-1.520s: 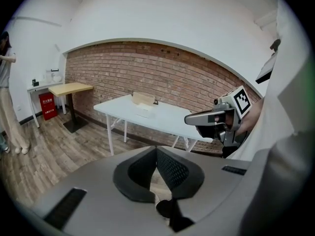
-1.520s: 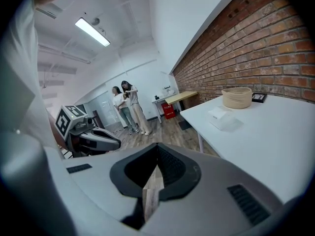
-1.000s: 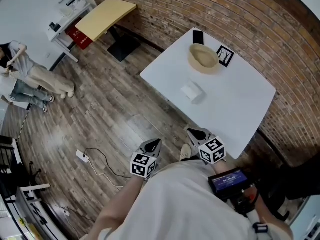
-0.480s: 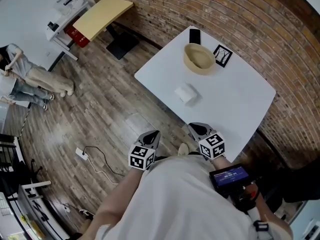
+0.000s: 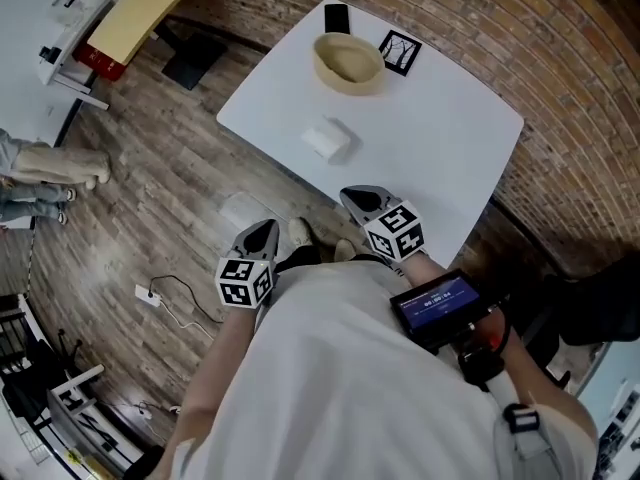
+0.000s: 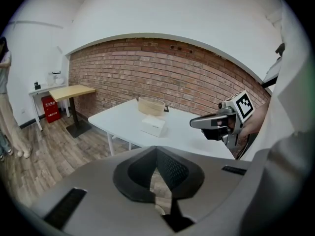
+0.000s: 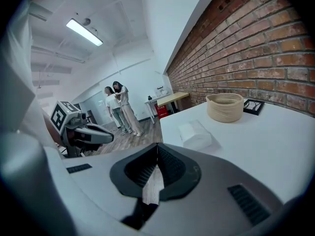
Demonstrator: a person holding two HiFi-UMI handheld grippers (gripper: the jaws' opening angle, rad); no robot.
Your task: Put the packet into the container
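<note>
Head view of a person standing at the near edge of a white table (image 5: pixel 440 158), a hand-held gripper in each hand. The white packet (image 5: pixel 328 139) lies flat on the near-left part of the tabletop, apart from the round woven container (image 5: pixel 348 61), which stands upright toward the far edge. Just beyond the container lie a black phone (image 5: pixel 337 17) and, to its right, a printed marker card (image 5: pixel 399 52); the card is close against the container's rim. The left gripper (image 5: pixel 265 230) is held over the wooden floor (image 5: pixel 150 198), off the table's left side, with its jaws closed tip to tip and nothing between them. The right gripper (image 5: pixel 355 196) sits at the table's near edge, its jaws likewise fully closed and empty, pointing toward the packet. A brick wall (image 5: pixel 560 58) runs behind and to the right of the table. Farther left stand a yellow-topped desk (image 5: pixel 145 3) and two people (image 7: pixel 118 104); a cable (image 5: pixel 190 303) trails across the floor near the left gripper. A device with a lit blue screen (image 5: pixel 435 303) is worn at the person's right side.
</note>
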